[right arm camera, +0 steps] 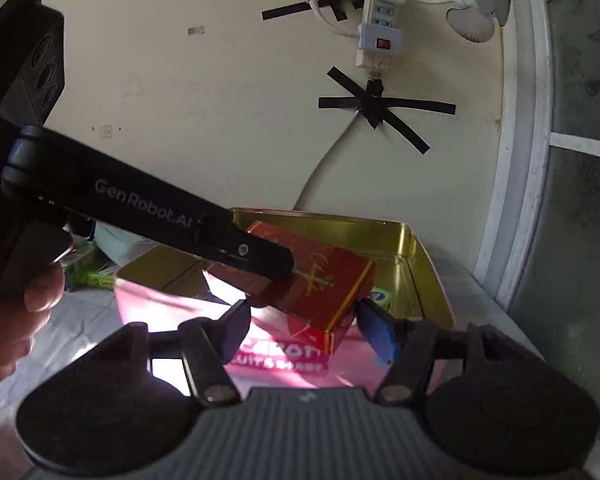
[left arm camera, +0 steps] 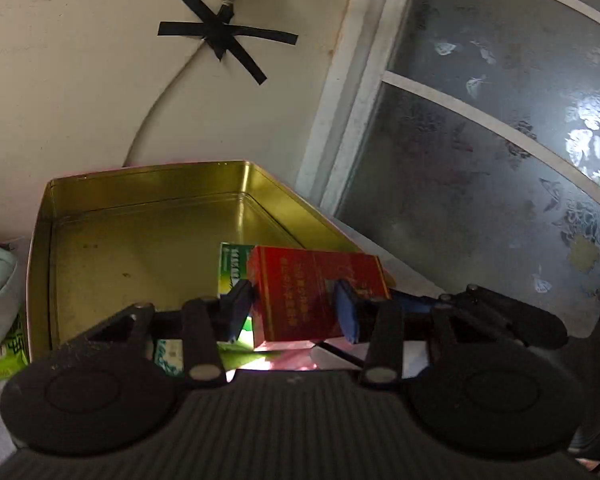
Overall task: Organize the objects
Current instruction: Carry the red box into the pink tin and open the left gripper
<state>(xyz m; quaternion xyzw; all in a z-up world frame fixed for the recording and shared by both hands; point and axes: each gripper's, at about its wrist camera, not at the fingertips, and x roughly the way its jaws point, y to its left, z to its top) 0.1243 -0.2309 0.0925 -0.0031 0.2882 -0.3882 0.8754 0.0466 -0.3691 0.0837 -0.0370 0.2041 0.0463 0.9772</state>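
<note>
Two grippers meet at one red box (left arm camera: 320,292): our left gripper (left arm camera: 296,308) clamps its sides, while our right gripper (right arm camera: 306,326) stands released just below it. Beyond, at twelve o'clock, the box hangs over the gold tin (left arm camera: 140,224).

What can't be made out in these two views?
- Left wrist view: green box, mostly hidden behind the red box and the left gripper.
- Left wrist view: the red box's print, too blurred to read.
- Right wrist view: pink label, lettering partly covered by the red box.
- Right wrist view: gold tin, its inside largely hidden by the left gripper.
</note>
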